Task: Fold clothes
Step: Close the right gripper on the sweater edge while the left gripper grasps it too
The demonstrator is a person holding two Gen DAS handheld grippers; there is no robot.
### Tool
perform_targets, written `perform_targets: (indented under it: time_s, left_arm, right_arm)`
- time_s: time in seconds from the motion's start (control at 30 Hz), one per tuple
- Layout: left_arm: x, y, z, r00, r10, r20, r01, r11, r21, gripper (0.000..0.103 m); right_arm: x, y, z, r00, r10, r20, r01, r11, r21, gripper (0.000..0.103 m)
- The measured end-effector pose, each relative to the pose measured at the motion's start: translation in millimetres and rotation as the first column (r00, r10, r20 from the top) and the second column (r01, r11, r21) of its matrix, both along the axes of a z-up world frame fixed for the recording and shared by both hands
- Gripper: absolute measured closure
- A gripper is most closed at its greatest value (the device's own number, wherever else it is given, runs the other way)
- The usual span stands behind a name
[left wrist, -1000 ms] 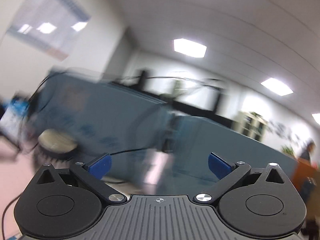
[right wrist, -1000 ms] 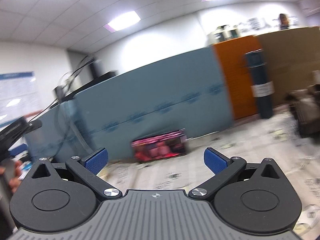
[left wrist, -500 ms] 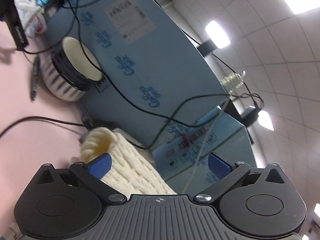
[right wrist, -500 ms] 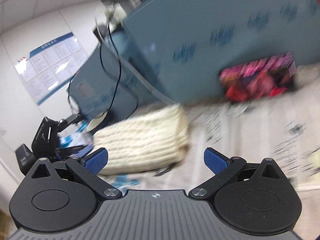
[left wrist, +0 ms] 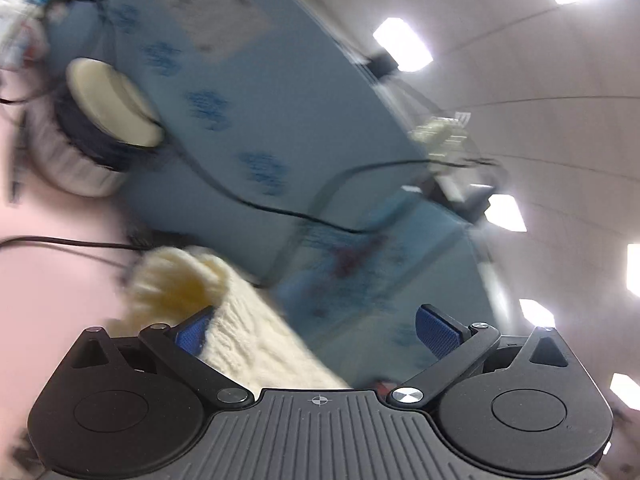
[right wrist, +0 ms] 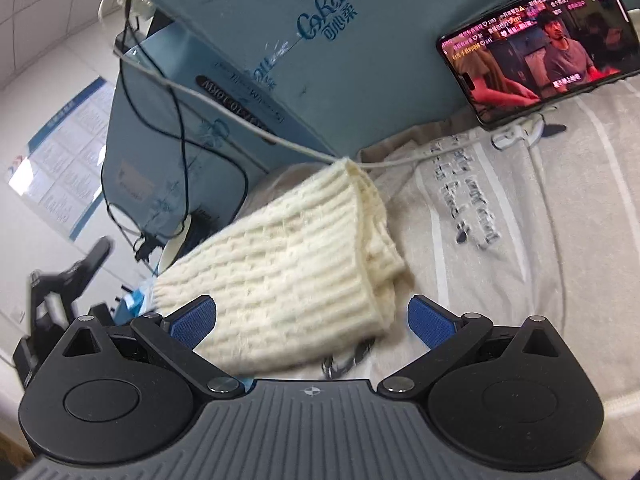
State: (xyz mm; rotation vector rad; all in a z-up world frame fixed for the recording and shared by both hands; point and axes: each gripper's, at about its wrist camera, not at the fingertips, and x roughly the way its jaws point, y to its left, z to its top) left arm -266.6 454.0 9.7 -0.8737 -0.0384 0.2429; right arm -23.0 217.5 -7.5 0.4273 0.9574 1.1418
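Left tool (left wrist: 316, 330) spread wide, blue pads well apart, nothing clamped; cream cable-knit folded sweater (left wrist: 244, 340) lying between the pads, close to the left pad, view blurred. Right tool (right wrist: 312, 318) likewise spread wide, holding nothing, with the same cream knit (right wrist: 288, 268) just ahead of and partly between its pads. Sweater resting on a pale grey printed cloth (right wrist: 560, 240) covering the surface, beside blue cardboard boxes (right wrist: 320, 40). Black phone with a lit screen (right wrist: 538, 46) leaning against a box. Black cable (left wrist: 280, 210) trailing across the boxes; pink surface (left wrist: 52, 280) to the left.
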Motion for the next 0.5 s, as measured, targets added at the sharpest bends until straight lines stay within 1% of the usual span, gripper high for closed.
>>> perform_targets:
  time_s: [0.07, 0.13, 0.17, 0.2, 0.23, 0.27, 0.3, 0.33, 0.37, 0.4, 0.47, 0.5]
  left_arm:
    - [1, -6, 4, 0.998, -0.046, 0.045, 0.045, 0.998, 0.032, 0.000]
    - [6, -11, 4, 1.000, -0.004, -0.014, 0.004, 0.998, 0.060, 0.001]
    - [8, -13, 4, 0.999, 0.018, -0.043, -0.015, 0.997, 0.074, 0.006]
    - [11, -16, 5, 0.996, 0.039, -0.076, -0.032, 0.995, 0.092, 0.017]
    - [14, -18, 5, 0.992, 0.061, -0.108, -0.049, 0.993, 0.110, 0.024]
    - [16, -21, 6, 0.987, 0.087, -0.134, -0.069, 0.988, 0.135, 0.037]
    - [18, -24, 6, 0.980, 0.111, -0.163, -0.084, 0.982, 0.167, 0.052]
    - [21, -28, 7, 0.972, 0.136, -0.191, -0.098, 0.975, 0.199, 0.059]
    - [23, -31, 8, 0.965, 0.158, -0.211, -0.109, 0.968, 0.226, 0.068]
    - [22, -33, 8, 0.960, 0.172, -0.219, -0.116, 0.962, 0.248, 0.075]
    - [20, -36, 10, 0.963, 0.173, -0.206, -0.115, 0.957, 0.266, 0.082]
    - [18, -39, 12, 0.967, 0.171, -0.188, -0.115, 0.954, 0.277, 0.084]
  right_arm:
    - [2, 8, -2, 1.000, -0.015, 0.004, 0.015, 1.000, 0.000, 0.000]
    - [3, 16, -4, 0.999, -0.031, 0.008, 0.031, 1.000, -0.001, 0.000]
    - [4, 20, -4, 0.999, -0.038, 0.010, 0.038, 0.999, -0.001, 0.000]
    - [4, 24, -5, 0.999, -0.046, 0.015, 0.046, 0.999, -0.003, 0.000]
    - [3, 28, -5, 0.998, -0.052, 0.026, 0.053, 0.999, -0.008, 0.000]
    - [1, 30, -5, 0.997, -0.061, 0.038, 0.061, 0.998, -0.013, 0.002]
    - [-1, 30, -5, 0.996, -0.070, 0.053, 0.071, 0.997, -0.020, 0.008]
    - [-3, 30, -5, 0.995, -0.079, 0.068, 0.081, 0.996, -0.026, 0.012]
    - [-5, 30, -5, 0.992, -0.089, 0.084, 0.092, 0.995, -0.036, 0.024]
    - [-6, 28, -5, 0.990, -0.098, 0.103, 0.104, 0.993, -0.050, 0.037]
    - [-8, 24, -3, 0.987, -0.105, 0.123, 0.113, 0.992, -0.062, 0.049]
    - [-8, 19, -3, 0.987, -0.098, 0.125, 0.105, 0.993, -0.048, 0.059]
